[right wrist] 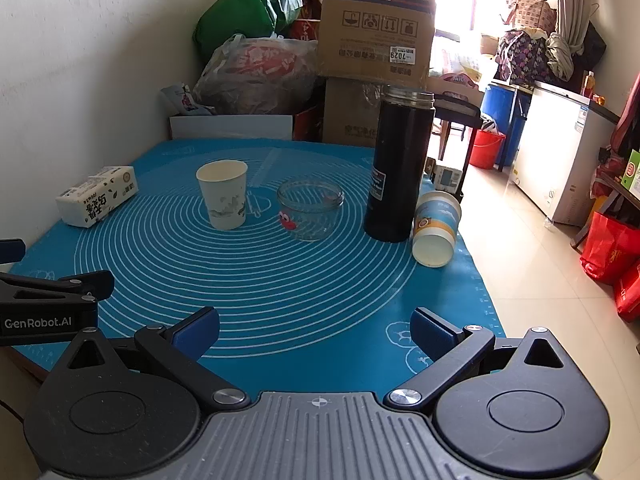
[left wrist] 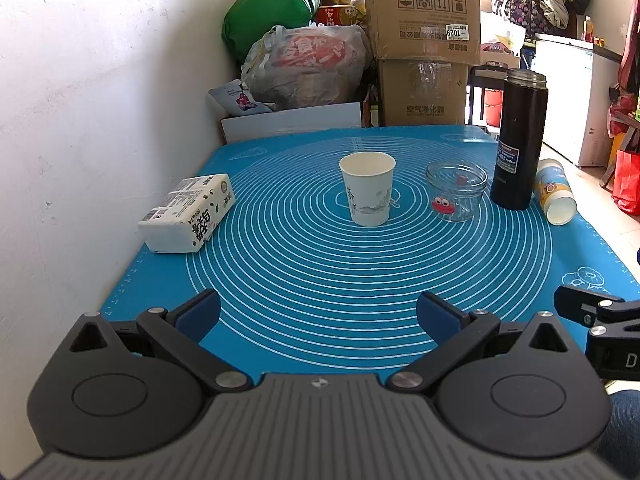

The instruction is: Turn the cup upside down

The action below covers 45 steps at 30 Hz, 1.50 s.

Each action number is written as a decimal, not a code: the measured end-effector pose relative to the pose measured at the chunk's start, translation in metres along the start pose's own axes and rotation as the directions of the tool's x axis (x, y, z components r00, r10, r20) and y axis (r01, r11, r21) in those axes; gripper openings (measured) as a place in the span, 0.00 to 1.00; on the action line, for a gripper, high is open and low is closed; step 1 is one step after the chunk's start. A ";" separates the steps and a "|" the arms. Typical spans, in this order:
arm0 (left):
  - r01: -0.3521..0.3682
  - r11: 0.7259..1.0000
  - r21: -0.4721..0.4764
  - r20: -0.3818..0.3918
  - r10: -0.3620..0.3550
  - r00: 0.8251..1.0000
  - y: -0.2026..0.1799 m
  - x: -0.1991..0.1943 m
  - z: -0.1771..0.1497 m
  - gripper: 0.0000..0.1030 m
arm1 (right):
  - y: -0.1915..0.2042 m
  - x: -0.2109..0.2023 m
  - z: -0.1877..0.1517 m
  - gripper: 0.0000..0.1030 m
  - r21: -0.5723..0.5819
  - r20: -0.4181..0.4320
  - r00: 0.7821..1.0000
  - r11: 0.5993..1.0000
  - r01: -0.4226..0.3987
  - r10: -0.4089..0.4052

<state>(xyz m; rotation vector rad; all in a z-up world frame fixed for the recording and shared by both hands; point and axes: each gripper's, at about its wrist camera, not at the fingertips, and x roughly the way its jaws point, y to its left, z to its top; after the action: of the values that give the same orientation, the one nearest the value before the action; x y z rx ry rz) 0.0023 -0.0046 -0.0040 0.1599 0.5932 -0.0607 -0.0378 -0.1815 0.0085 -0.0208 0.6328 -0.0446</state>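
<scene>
A white paper cup (left wrist: 368, 188) with a grey landscape print stands upright, mouth up, at the centre of the blue ringed mat (left wrist: 320, 280). It also shows in the right wrist view (right wrist: 222, 194). My left gripper (left wrist: 318, 314) is open and empty, low over the mat's near edge, well short of the cup. My right gripper (right wrist: 314, 330) is open and empty, near the mat's front right corner. A second paper cup (right wrist: 435, 229) with a yellow and blue print lies on its side by the mat's right edge.
A clear glass jar (left wrist: 456, 190) stands right of the cup, a tall black flask (left wrist: 520, 140) beyond it. A tissue pack (left wrist: 188, 212) lies at the left by the wall. Boxes and bags (left wrist: 420, 40) are stacked behind the table. Floor drops off to the right.
</scene>
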 end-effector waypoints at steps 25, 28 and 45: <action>0.012 1.000 0.019 0.070 -0.013 0.997 -0.010 0.078 0.041 1.00 | -0.025 0.054 0.042 1.00 0.054 0.043 0.999 0.998 -0.012 0.010; 0.026 0.999 0.019 0.053 -0.027 0.998 -0.013 0.102 0.049 1.00 | -0.030 0.070 0.049 1.00 0.060 0.047 0.999 0.998 -0.005 0.002; 0.056 0.998 0.032 0.082 -0.058 0.995 -0.037 0.209 0.072 0.99 | -0.036 0.143 0.059 1.00 0.079 0.005 1.000 0.997 -0.010 0.010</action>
<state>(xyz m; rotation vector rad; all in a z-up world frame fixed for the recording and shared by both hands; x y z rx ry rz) 0.2106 -0.0557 -0.0673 0.1686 0.5141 -0.1308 0.1105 -0.2241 -0.0272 0.0591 0.6260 -0.0600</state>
